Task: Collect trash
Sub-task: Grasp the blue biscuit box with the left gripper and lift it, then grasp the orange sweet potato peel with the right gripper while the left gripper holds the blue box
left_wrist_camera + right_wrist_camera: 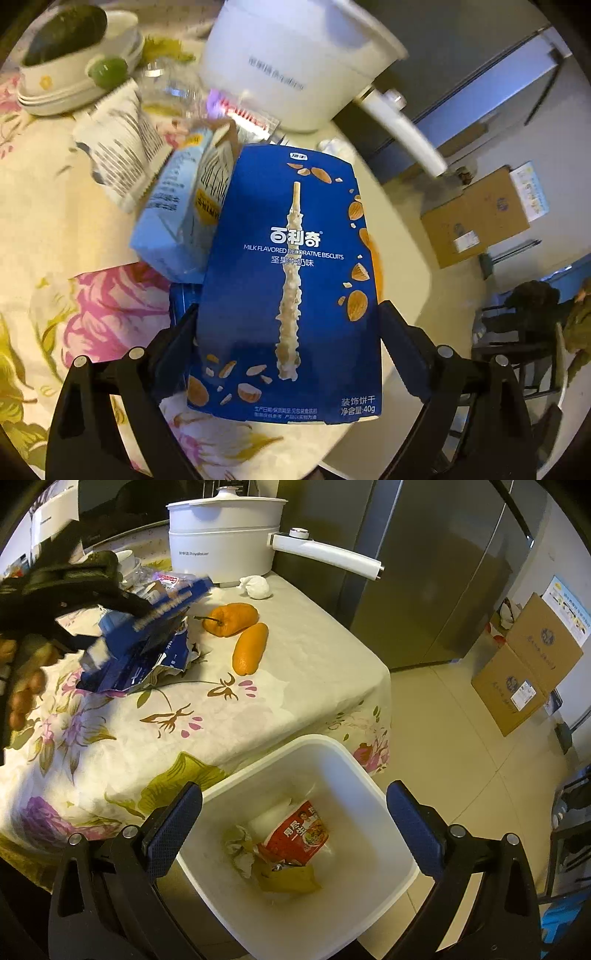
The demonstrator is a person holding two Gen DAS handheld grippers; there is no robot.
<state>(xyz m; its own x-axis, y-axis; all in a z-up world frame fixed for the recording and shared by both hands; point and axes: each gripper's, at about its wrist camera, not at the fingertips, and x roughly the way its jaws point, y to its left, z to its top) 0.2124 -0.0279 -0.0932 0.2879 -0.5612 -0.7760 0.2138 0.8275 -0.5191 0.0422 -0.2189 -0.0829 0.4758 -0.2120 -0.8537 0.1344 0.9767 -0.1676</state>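
Gripping risk came first: the left gripper [288,314] bracketed the dark blue cardboard biscuit box [291,280] with its jaws spread nearly full width, pads seemingly just at the edges, so the slick box could have slipped back onto the floral-clothed table [229,709]. It looked flat, intact, glossy. Right and near, the right gripper [291,812] hung wide open, empty, over the white plastic bin [391,812].
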